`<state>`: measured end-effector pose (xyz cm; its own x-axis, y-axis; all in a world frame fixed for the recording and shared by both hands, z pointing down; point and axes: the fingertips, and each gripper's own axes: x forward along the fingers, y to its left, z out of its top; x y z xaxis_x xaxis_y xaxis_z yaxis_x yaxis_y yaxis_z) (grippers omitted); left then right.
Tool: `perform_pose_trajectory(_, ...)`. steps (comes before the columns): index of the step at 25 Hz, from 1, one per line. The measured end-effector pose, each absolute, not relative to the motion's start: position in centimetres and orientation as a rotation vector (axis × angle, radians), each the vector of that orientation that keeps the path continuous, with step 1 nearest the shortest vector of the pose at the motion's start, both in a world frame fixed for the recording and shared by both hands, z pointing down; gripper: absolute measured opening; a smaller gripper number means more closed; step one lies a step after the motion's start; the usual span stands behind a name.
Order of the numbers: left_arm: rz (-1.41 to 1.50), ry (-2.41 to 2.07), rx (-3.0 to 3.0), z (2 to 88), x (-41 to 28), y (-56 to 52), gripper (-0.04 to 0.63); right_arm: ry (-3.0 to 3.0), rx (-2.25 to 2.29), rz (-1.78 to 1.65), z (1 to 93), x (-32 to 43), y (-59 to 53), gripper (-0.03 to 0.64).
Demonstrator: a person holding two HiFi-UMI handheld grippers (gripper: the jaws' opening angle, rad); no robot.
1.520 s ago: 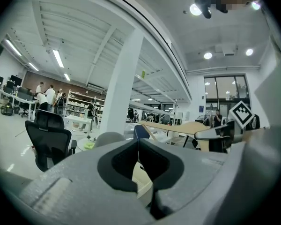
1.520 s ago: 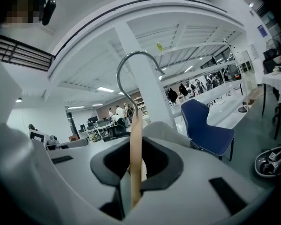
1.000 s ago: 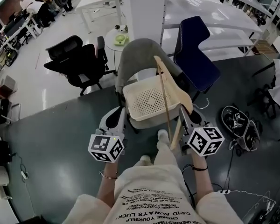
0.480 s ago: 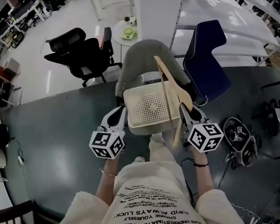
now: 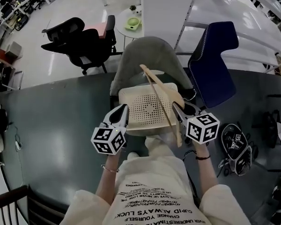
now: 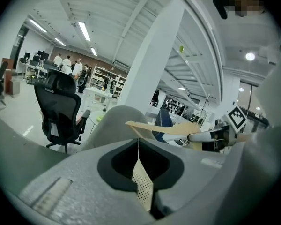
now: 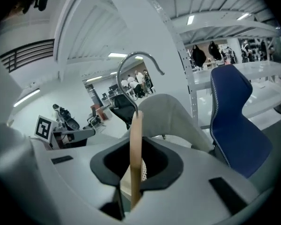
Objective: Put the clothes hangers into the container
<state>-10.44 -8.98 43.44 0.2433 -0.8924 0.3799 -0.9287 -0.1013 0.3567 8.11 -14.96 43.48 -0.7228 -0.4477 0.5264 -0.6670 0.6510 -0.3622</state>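
The wooden hanger point(image 7: 136, 144) looked light and stiff, likely smooth enough to pivot in a narrow pinch. Being long, it would probably swing least if gripped close to its neck, and its metal hook point(image 7: 140, 54) could catch on the perforated walls. It was pale wood with a curved shoulder piece and a straight bar, seen edge-on from the right gripper view. The right gripper point(image 5: 179, 110) was clamped on the wood, holding it slanted above the right side of the container point(image 5: 131, 108). This was a cream perforated basket resting on a grey chair point(image 5: 145, 55). The left gripper point(image 5: 122, 112) was pinched on the basket's near-left wall. A blue chair point(image 5: 215, 60) stood to the far right.
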Motion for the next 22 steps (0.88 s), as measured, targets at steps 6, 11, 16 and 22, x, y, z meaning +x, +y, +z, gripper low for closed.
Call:
perform_pose_trajectory(6,0.096,-1.678,1.909,46.2,-10.0,-10.9,0.023,-2.431,0.663,0.767,46.9,7.2,-16.8,0.055)
perform_pose_trajectory(11,0.104,-1.669,1.86,48.1,-9.4,-11.4,0.023,-2.393,0.507,0.775,49.3,6.7,-17.4,0.054)
perform_pose_trajectory(16,0.131,-1.651,1.815,50.2,-9.2,-11.5,0.023,-2.331,0.398,0.792,52.1,6.6,-17.4,0.055)
perform_pose_trajectory(22,0.165,-1.605,1.79,52.6,-8.6,-11.6,0.023,-2.265,0.318,0.822,55.2,6.5,-18.0,0.055)
